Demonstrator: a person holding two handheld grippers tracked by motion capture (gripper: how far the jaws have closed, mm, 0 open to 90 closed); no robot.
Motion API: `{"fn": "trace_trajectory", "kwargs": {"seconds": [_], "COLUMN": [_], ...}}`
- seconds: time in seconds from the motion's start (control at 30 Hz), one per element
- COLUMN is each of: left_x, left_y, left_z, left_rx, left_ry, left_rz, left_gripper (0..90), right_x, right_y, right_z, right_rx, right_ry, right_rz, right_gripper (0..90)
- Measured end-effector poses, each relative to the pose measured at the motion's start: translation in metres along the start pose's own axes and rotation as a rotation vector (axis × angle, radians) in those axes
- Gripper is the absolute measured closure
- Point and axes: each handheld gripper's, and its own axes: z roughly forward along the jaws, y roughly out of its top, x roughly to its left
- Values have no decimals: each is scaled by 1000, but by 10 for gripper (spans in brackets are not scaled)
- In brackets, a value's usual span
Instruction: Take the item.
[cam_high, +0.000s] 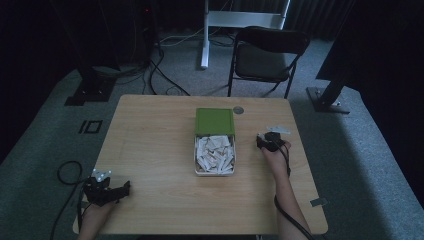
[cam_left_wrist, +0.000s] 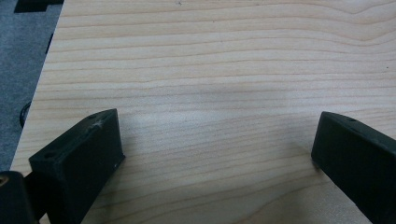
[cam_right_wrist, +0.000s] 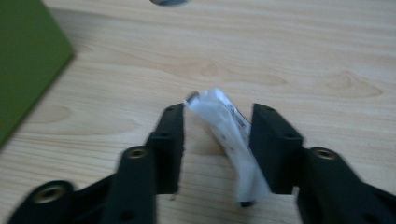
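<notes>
A white tin (cam_high: 195, 159) full of several white packets (cam_high: 215, 154) sits mid-table, its green lid (cam_high: 215, 121) lying just behind it. My right gripper (cam_high: 263, 140) hovers to the right of the tin. In the right gripper view its jaws (cam_right_wrist: 217, 112) stand close together on a crumpled white packet (cam_right_wrist: 226, 133), blurred by motion, just above the wood. The green lid (cam_right_wrist: 28, 60) is off to that gripper's left. My left gripper (cam_high: 124, 189) rests at the table's front left corner. Its jaws (cam_left_wrist: 218, 119) are spread wide over bare wood with nothing between them.
A small round metal disc (cam_high: 238, 109) lies near the far edge behind the lid. A grey tag (cam_high: 318, 202) lies at the front right corner. A black folding chair (cam_high: 267, 55) and stand legs are on the carpet beyond the table.
</notes>
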Motion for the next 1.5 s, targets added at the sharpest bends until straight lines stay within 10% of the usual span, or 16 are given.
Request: {"fn": "trace_trajectory", "kwargs": {"seconds": [0.4,1.5], "left_x": [0,0], "left_y": [0,0], "left_z": [0,0], "left_rx": [0,1], "left_ry": [0,0], "left_rz": [0,1], "left_gripper": [27,27], "right_x": [11,2], "right_y": [-9,-81], "right_z": [-23,-96], "right_rx": [-26,-9], "right_ry": [55,66], "right_rz": [-7,3], "right_gripper": [240,153]}}
